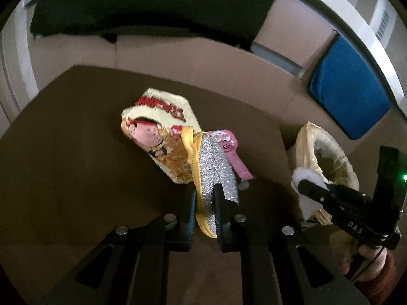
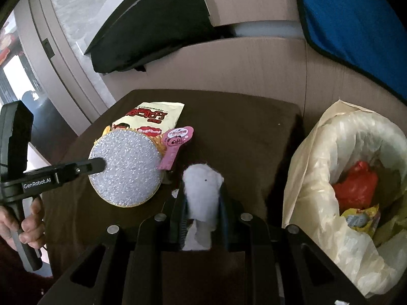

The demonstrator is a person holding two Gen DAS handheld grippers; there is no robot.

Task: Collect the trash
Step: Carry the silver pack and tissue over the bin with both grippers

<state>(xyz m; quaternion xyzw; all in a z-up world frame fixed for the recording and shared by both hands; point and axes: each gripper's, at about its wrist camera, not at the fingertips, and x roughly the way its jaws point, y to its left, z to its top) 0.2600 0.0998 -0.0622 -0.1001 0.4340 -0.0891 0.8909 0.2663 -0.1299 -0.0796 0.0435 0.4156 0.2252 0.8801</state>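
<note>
So we've got our left gripper [image 1: 204, 203] clamped edge-on around a round silver scouring pad [image 2: 126, 167] with yellow trim, lifted above the brown table [image 1: 76, 152] near a snack bag [image 1: 157, 124] and pink wrapper [image 2: 175, 142]. Our right gripper [image 2: 201, 203] is pinching a white tissue wad [image 2: 202, 193], just beside the lined trash bin [image 2: 318, 178].

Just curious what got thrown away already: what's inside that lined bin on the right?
Inside the bin liner lie a crumpled red bag and a yellow wrapper. Whatever sits beneath them is covered, and the near side of the liner hides the bottom.
</note>
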